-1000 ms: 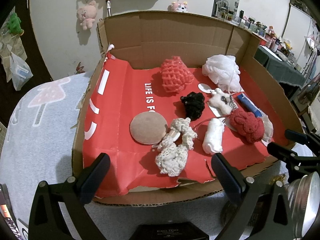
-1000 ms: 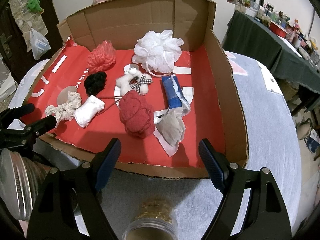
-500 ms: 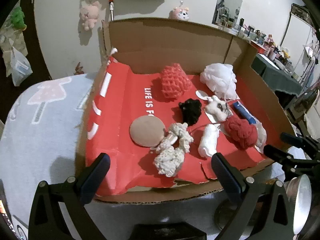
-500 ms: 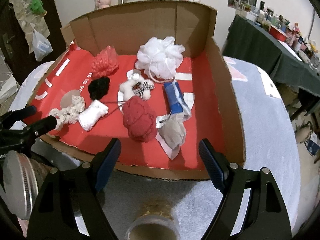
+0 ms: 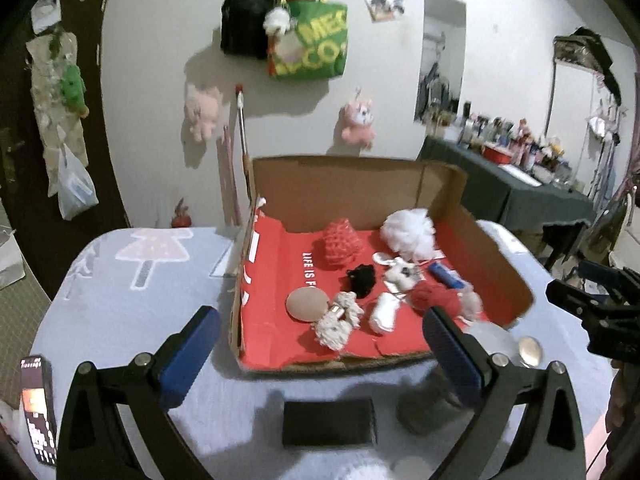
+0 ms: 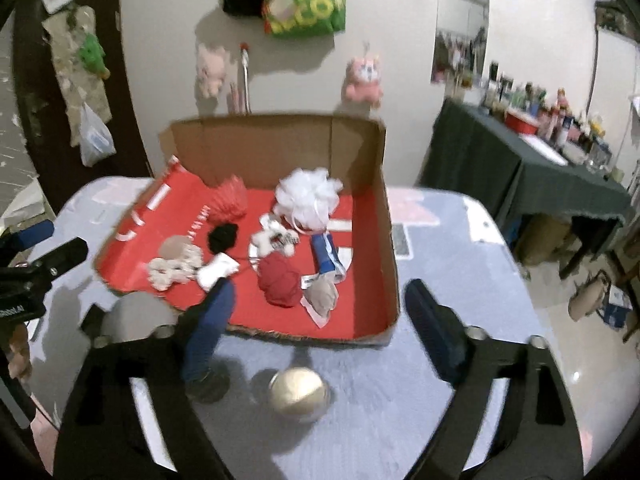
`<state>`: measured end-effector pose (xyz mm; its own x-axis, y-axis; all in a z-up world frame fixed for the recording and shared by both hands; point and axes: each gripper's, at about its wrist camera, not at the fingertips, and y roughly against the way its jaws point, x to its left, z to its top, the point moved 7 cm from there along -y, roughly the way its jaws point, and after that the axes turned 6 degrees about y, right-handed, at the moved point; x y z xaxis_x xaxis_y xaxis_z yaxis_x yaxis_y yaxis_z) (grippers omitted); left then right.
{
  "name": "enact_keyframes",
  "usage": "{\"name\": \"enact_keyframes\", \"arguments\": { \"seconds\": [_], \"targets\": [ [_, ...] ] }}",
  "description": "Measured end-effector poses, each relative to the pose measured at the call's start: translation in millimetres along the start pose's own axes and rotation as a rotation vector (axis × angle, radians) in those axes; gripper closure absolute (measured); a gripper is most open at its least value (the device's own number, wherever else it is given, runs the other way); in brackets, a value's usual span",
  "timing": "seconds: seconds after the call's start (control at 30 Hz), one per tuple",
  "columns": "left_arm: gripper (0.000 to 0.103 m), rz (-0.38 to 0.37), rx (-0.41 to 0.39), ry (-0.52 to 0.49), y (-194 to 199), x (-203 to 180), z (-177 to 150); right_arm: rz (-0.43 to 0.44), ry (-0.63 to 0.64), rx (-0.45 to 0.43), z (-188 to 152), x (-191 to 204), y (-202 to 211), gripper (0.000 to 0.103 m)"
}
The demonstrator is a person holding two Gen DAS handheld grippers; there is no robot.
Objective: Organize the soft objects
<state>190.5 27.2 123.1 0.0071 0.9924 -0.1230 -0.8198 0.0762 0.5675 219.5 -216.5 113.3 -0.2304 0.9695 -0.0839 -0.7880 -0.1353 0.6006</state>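
both claws are spread wide and hold nothing: the left claw (image 5: 320, 344) and the right claw (image 6: 320, 312) hang above the desk (image 5: 120, 292), on the near side of the cardboard box (image 5: 360, 192). the soft objects lie inside the box on its red floor: a white mesh puff (image 6: 308, 196), a red knitted ball (image 6: 279, 280), a black pompom (image 5: 362, 279) and a cream crochet piece (image 5: 338, 320). a metal lid (image 6: 297, 394) sits on the desk before the box.
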Motion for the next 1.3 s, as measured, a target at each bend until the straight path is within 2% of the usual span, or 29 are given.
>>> {"name": "enact_keyframes", "arguments": {
  "seconds": [0.13, 0.27, 0.47, 0.67, 0.93, 1.3],
  "targets": [
    [0.000, -0.024, -0.037, 0.020, 32, -7, -25, 0.022, 0.010, -0.038, -21, 13, 27, 0.006],
    [0.000, -0.035, -0.037, 0.015, 47, -15, -55, 0.024, -0.003, -0.036, -54, 22, 33, 0.006],
    [0.000, -0.024, 0.030, 0.000, 34, -23, -104, 0.010, 0.014, 0.022, -105, 38, 16, 0.006],
    [0.000, -0.004, 0.157, 0.020, -4, -23, -147, 0.014, -0.022, 0.112, -143, 40, -11, 0.006],
    [0.000, 0.042, 0.221, 0.007, -28, -24, -171, -0.005, -0.054, 0.189, -168, 34, -38, 0.006],
    [0.000, 0.088, 0.211, 0.005, -30, -19, -179, -0.020, -0.049, 0.173, -172, 33, -38, 0.005]
  ]
}}
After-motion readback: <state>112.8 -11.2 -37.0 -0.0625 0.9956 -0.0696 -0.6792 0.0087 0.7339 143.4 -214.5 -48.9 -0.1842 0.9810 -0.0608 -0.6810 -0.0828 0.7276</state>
